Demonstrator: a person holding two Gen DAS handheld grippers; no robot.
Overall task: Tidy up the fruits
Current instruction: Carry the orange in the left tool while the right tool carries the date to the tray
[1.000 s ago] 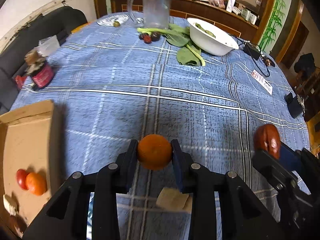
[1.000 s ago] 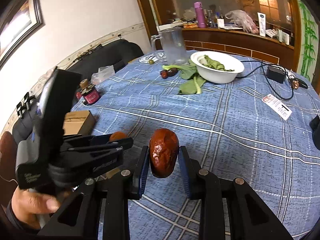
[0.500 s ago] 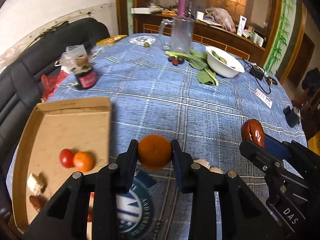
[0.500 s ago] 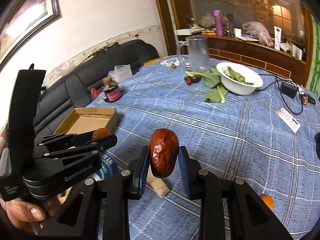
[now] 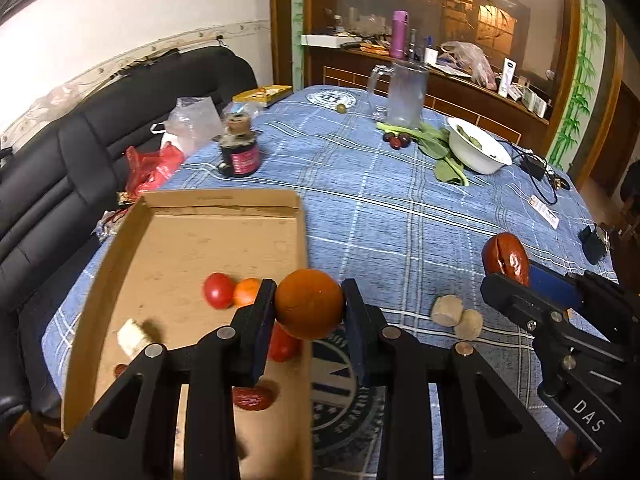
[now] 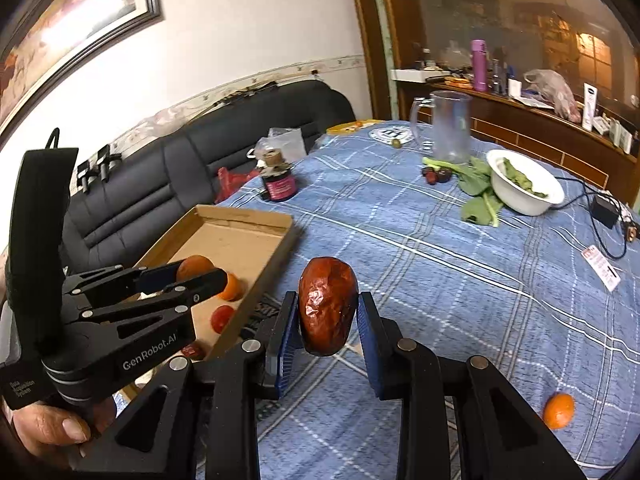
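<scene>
Both hands have swung over toward the box (image 5: 224, 204), which now fills the left of the left view, where a second ago only its corner showed. The left gripper (image 5: 308, 312) is clamped on the orange (image 5: 307, 304), held in the air over the box's right wall, and the right gripper (image 6: 328, 316) is clamped on the date (image 6: 328, 306), above the table (image 6: 460, 280) just beside the box. The orange looks round, firm and light, so holding its widest middle seems best; the wrinkly date looks soft and shiny, so I would squeeze its sides gently.
</scene>
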